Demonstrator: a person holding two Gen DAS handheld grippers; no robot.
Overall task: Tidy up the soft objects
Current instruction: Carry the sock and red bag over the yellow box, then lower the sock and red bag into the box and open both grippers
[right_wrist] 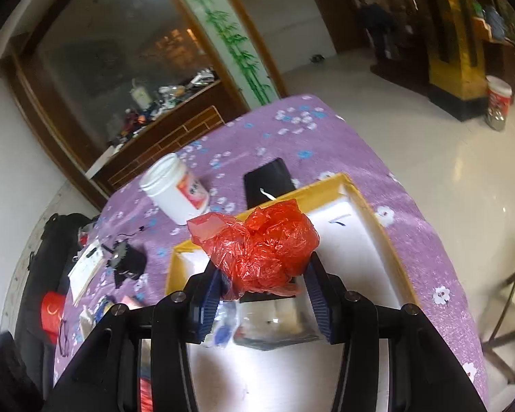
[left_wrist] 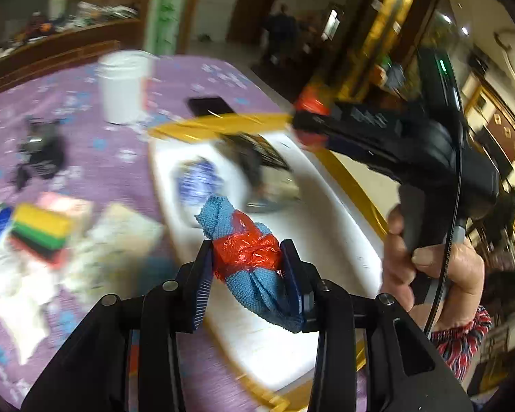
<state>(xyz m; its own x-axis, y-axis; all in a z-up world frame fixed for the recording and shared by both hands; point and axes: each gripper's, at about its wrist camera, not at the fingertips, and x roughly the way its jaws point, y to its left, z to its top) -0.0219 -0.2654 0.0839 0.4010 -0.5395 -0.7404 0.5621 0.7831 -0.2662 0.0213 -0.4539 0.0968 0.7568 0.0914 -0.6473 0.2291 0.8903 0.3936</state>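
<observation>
The blue cloth (left_wrist: 254,274) is squeezed by the left gripper (left_wrist: 247,271) and the red bag (right_wrist: 261,243) by the right gripper (right_wrist: 264,285), low in each frame, so either could be dropped beside the white box (right_wrist: 367,257) if the squeeze is loosened.

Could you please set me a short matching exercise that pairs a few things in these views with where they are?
Things:
1. blue cloth
2. red bag
3. white jar
4. sponge stack

Places:
A. standing on the purple tablecloth beyond the box
B. between the left gripper fingers
C. on the tablecloth, left of the box
D. between the right gripper fingers

Pairs: 1-B, 2-D, 3-A, 4-C
</observation>
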